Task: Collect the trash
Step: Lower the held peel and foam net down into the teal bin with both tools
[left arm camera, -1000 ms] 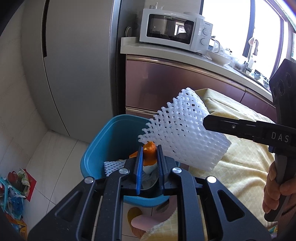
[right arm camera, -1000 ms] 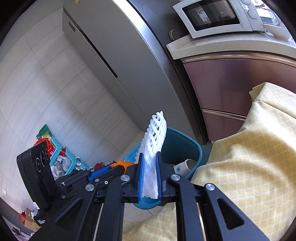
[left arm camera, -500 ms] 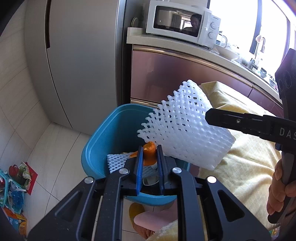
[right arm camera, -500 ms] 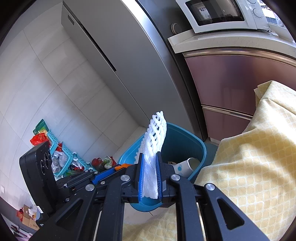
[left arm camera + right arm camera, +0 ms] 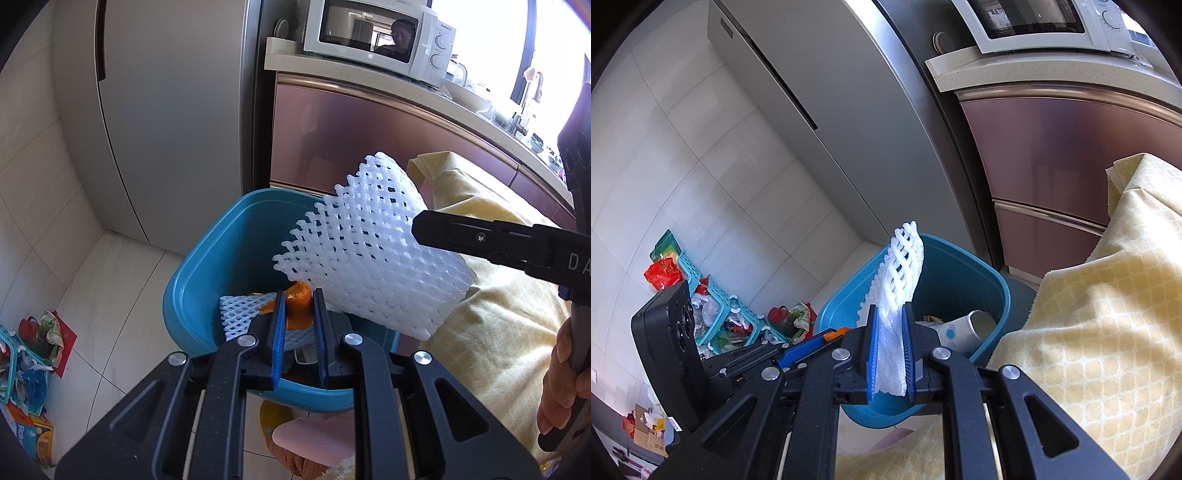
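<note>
Left wrist view: orange peel scrap (image 5: 298,306) sits pinched between the blue pads of the left gripper (image 5: 298,325), jaws nearly closed on it, directly over the blue plastic trash bin (image 5: 207,280). Second white foam net (image 5: 240,314) lies inside the bin, just left of and below the fingertips. Large white foam mesh fruit sleeve (image 5: 373,258) hangs ahead and to the right of the left gripper, held at its right edge by the right gripper (image 5: 424,230), which enters from the right above the bin's right rim. Yellow patterned tablecloth (image 5: 509,325) lies right of the bin. Behind: grey fridge (image 5: 177,110), pink cabinet fronts (image 5: 369,140), white microwave (image 5: 380,33) on the counter.

Right wrist view: same white foam mesh fruit sleeve (image 5: 897,306) stands upright between the right gripper's (image 5: 890,350) blue pads, jaws clamped narrow on it, its top sticking out past the fingertips. Blue bin (image 5: 964,273) is straight ahead and below; white paper cup (image 5: 960,328) lies on its side inside, just right of the fingers. Left gripper (image 5: 809,350) is low left, orange scrap (image 5: 836,333) at its tip. Tablecloth (image 5: 1100,314) to the right; teal baskets of clutter (image 5: 716,310) on the tiled floor far left.
</note>
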`<state>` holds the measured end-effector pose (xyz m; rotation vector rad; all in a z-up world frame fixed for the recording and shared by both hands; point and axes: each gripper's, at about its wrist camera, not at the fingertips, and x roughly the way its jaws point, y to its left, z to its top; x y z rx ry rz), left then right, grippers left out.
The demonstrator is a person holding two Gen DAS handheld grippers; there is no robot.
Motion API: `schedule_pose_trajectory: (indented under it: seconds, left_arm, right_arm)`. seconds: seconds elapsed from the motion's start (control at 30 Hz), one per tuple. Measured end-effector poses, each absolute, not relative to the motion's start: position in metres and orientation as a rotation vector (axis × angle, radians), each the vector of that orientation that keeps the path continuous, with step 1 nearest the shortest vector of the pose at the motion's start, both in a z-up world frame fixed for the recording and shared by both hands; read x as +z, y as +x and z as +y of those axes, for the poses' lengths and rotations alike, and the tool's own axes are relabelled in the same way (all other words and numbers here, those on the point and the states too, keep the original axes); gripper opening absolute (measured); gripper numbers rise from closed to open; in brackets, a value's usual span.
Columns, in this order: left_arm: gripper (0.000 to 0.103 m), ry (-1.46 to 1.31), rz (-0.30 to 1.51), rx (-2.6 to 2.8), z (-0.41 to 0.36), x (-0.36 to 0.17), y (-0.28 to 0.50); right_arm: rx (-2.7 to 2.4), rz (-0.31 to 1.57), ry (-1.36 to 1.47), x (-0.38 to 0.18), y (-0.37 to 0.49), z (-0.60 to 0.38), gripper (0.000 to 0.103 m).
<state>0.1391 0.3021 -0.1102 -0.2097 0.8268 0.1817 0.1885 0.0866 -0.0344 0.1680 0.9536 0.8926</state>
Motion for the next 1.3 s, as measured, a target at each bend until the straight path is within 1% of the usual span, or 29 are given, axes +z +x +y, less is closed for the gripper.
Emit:
schedule_pose_trajectory:
  seconds: [0.53,1.3]
  left_arm:
    - [0.015,-0.234,0.863,0.207,0.305,-0.132,0.152]
    - [0.015,-0.252,0.887,0.215,0.310,-0.142,0.162]
  right_arm:
    - [0.877,0.986,0.125,-0.045,0.189,0.109,0.011]
    - [0.848,1.015,0.078,-0.047,0.192,0.133,0.011]
